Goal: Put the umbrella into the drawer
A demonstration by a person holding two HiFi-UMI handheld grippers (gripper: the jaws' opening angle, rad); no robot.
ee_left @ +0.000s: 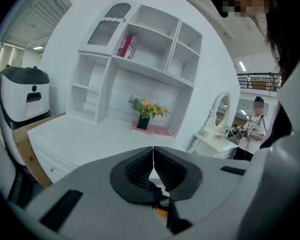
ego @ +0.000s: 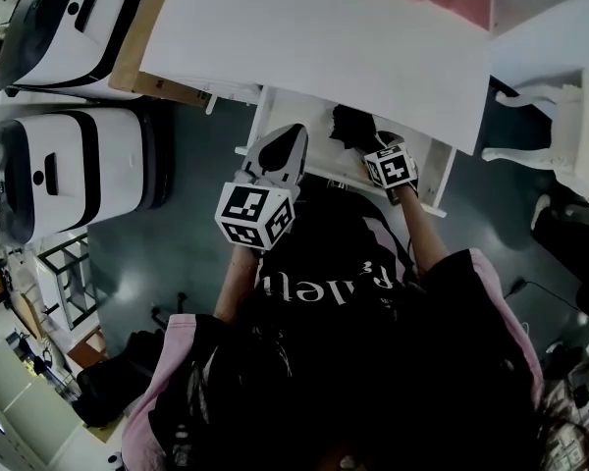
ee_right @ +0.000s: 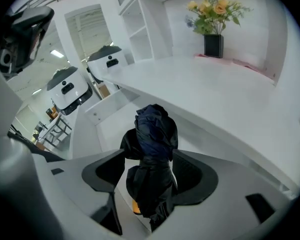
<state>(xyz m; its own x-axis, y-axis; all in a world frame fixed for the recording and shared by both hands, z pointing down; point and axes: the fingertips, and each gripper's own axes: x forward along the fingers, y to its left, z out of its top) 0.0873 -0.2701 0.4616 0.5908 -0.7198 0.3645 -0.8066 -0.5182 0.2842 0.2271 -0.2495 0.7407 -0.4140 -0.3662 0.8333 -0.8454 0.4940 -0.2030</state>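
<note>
A folded dark navy umbrella [ee_right: 152, 149] stands upright between the jaws of my right gripper [ee_right: 150, 171], which is shut on its lower part. In the head view the umbrella [ego: 351, 126] hangs over the open white drawer [ego: 440, 173] under the white desk top [ego: 324, 37], with the right gripper [ego: 371, 145] just behind it. My left gripper [ego: 288, 140] is at the drawer's left front corner. Its jaws are shut, pads [ee_left: 140, 166] touching, with nothing between them. The drawer's inside [ee_right: 110, 129] shows white below the umbrella.
Two white and black machines [ego: 69, 27] [ego: 69, 170] stand on the floor to the left. A white dresser [ego: 560, 116] stands at the right. On the desk are a vase of flowers [ee_right: 213, 31] and a white shelf unit [ee_left: 140, 59]. A person [ee_left: 253, 126] stands far off.
</note>
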